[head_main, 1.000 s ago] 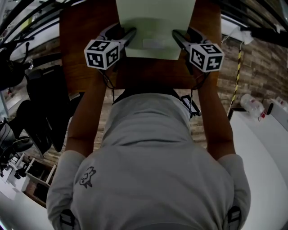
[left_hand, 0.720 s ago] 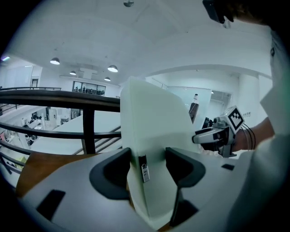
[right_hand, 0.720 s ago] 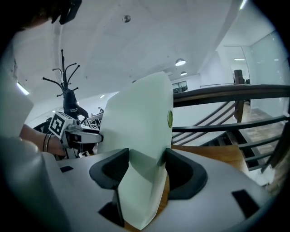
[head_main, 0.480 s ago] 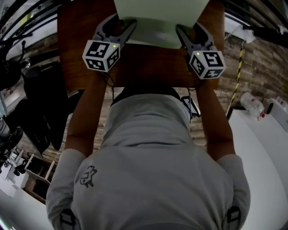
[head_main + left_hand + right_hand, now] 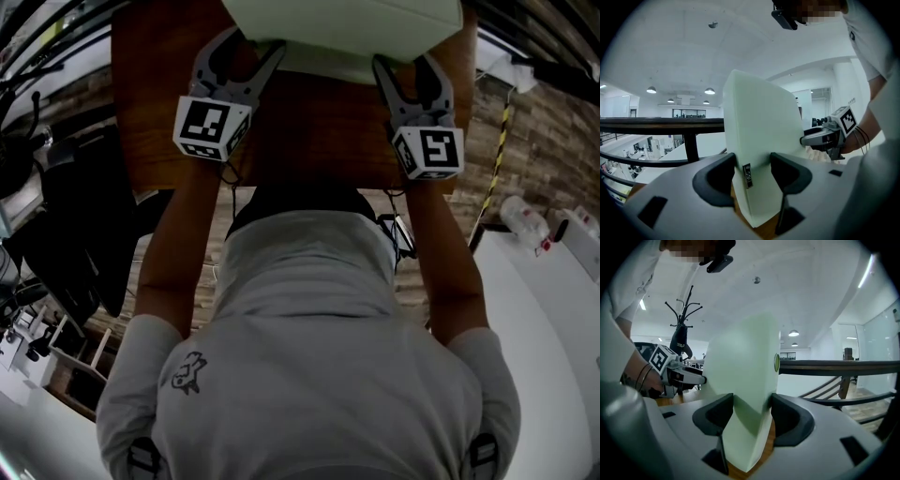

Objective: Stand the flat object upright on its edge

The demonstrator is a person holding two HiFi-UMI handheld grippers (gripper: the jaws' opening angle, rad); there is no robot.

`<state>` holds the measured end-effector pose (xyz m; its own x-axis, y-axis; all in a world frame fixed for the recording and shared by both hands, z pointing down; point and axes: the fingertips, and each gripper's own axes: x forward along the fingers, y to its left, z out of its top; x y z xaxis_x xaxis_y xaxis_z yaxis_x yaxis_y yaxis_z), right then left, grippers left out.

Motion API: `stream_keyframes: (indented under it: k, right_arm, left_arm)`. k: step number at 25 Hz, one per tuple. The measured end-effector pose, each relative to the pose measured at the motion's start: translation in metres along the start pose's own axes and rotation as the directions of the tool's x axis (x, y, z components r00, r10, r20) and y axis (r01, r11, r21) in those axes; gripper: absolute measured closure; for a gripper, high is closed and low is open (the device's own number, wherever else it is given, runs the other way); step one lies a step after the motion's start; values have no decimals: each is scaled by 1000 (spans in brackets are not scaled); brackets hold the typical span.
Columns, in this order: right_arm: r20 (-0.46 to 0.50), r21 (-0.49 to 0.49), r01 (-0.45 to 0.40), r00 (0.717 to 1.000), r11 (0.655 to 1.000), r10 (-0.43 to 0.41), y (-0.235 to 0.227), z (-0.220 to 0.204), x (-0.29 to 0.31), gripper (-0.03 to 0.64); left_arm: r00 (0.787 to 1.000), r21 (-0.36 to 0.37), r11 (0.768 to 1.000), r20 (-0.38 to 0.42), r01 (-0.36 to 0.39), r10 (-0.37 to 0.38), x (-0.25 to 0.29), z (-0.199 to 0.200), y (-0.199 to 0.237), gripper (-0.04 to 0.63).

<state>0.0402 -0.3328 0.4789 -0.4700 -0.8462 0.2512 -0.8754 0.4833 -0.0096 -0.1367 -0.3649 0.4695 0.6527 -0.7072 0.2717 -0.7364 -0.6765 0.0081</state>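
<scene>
The flat object (image 5: pixel 342 23) is a pale green slab tilted up steeply off the brown wooden table (image 5: pixel 309 131), with its lower edge on the wood. My left gripper (image 5: pixel 251 54) clamps its left end and my right gripper (image 5: pixel 403 67) clamps its right end. In the left gripper view the slab (image 5: pixel 759 136) stands between the dark pads of the left gripper (image 5: pixel 752 173), with a small port on its edge. In the right gripper view the slab (image 5: pixel 743 376) fills the gap of the right gripper (image 5: pixel 751 413), both pads pressing on it. The slab's top runs out of the head view.
The table's near edge is just in front of the person's body. A black chair (image 5: pixel 66 225) stands at the left, a white counter (image 5: pixel 553 309) with a bottle (image 5: pixel 523 217) at the right. A dark railing (image 5: pixel 656 124) runs behind the table, and a coat stand (image 5: pixel 684 333) stands at its other side.
Both grippers have moved forward across the table and turned upward. The slab has swung from lying nearly flat to standing steeply on its edge, still held at both ends.
</scene>
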Motion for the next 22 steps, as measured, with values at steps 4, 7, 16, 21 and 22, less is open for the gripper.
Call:
stream_keyframes:
  k: [4, 7, 16, 21, 22]
  right_arm:
    - [-8, -34, 15, 1000, 999, -16, -3, -15, 8, 374]
    - [-8, -65, 27, 1000, 998, -28, -3, -23, 13, 374]
    - [-30, -64, 62, 997, 996, -64, -7, -45, 23, 374]
    - [-44, -77, 64, 997, 995, -68, -8, -50, 21, 374]
    - [-53, -79, 63, 996, 995, -67, -7, -53, 21, 374]
  left_arm:
    - [1000, 22, 1000, -2, -3, 3, 7, -13, 2, 362]
    - [1000, 41, 999, 5, -4, 4, 9, -21, 3, 362]
    - [1000, 57, 998, 14, -1, 0, 19, -35, 9, 371]
    - [1000, 56, 998, 15, 8, -8, 21, -39, 6, 371]
    - [1000, 55, 998, 8, 12, -12, 21, -41, 5, 371]
